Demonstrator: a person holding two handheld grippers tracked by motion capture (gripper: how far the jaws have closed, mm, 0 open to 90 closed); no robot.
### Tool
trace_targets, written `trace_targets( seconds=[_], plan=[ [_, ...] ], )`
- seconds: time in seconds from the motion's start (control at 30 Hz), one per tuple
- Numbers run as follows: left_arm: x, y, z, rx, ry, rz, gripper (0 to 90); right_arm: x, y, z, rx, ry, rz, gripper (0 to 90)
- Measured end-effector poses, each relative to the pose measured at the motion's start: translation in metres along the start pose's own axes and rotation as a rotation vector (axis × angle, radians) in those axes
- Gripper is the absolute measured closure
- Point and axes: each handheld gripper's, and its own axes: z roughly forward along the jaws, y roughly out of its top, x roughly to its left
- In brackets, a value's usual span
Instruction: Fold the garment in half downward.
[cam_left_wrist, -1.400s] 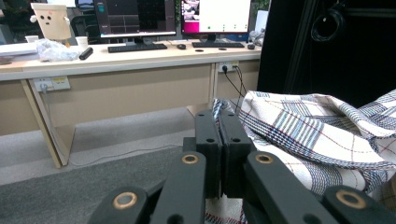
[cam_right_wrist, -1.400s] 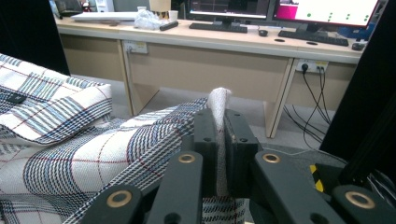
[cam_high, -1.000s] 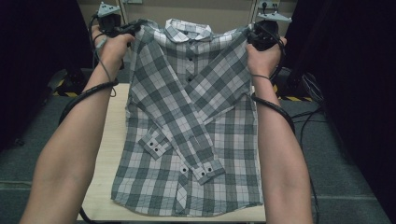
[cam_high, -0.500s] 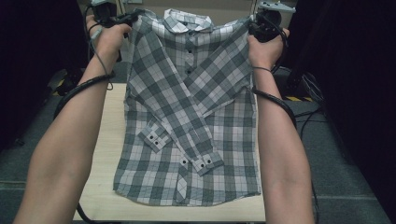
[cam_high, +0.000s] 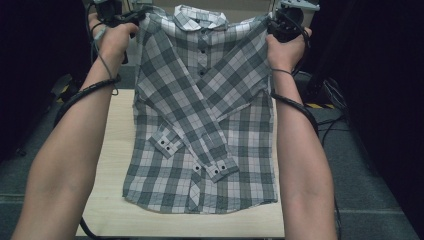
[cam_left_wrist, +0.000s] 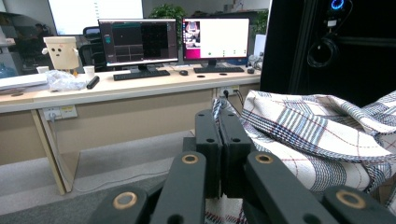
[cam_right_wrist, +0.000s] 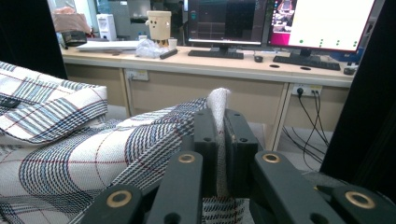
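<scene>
**Plaid shirt held up by both shoulders**

The left hand-held gripper (cam_left_wrist: 219, 140) has its jaws clamped together on a fold of the shirt (cam_high: 205, 115) at one shoulder; from the high view it sits at the top left (cam_high: 131, 17). The right hand-held gripper (cam_right_wrist: 218, 140) is clamped the same way on the other shoulder, a bunched ridge of cloth standing up between its jaws, and from above it is at the top right (cam_high: 272, 25).

The shirt hangs stretched between the two, lifted at the far end, with its lower half lying flat on the pale wooden counter (cam_high: 110, 165). It is a grey, white and dark plaid with thin red lines, buttoned up the front with dark buttons and a small rounded collar. Both sleeves are folded across the front, the cuffs lying near the hem, each with two dark buttons.

I can read no brand, label or writing on the shirt.
</scene>
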Motion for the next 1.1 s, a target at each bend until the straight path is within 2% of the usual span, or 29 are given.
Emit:
trace_targets(
  seconds=[0.2, 0.37, 0.63, 0.9, 1.1],
  plan=[
    [0.003, -0.019, 0.003, 0.027, -0.002, -0.004, 87.3, -0.004, -0.019, 0.004, 0.031, 0.006, 0.000, 85.2],
    [0.002, -0.023, 0.006, 0.033, -0.008, -0.001, 87.3, -0.006, -0.025, 0.007, 0.047, 0.005, 0.000, 85.2],
    [0.003, -0.017, 0.002, 0.026, -0.008, -0.002, 87.3, -0.005, -0.020, 0.004, 0.041, 0.007, -0.002, 85.2],
    [0.005, -0.003, -0.004, -0.004, -0.003, 0.002, 87.3, -0.002, -0.004, -0.001, 0.010, 0.011, -0.012, 85.2],
    [0.003, -0.007, -0.008, 0.001, -0.010, 0.019, 87.3, -0.003, -0.005, -0.005, 0.000, 0.023, -0.011, 85.2]
  ],
)
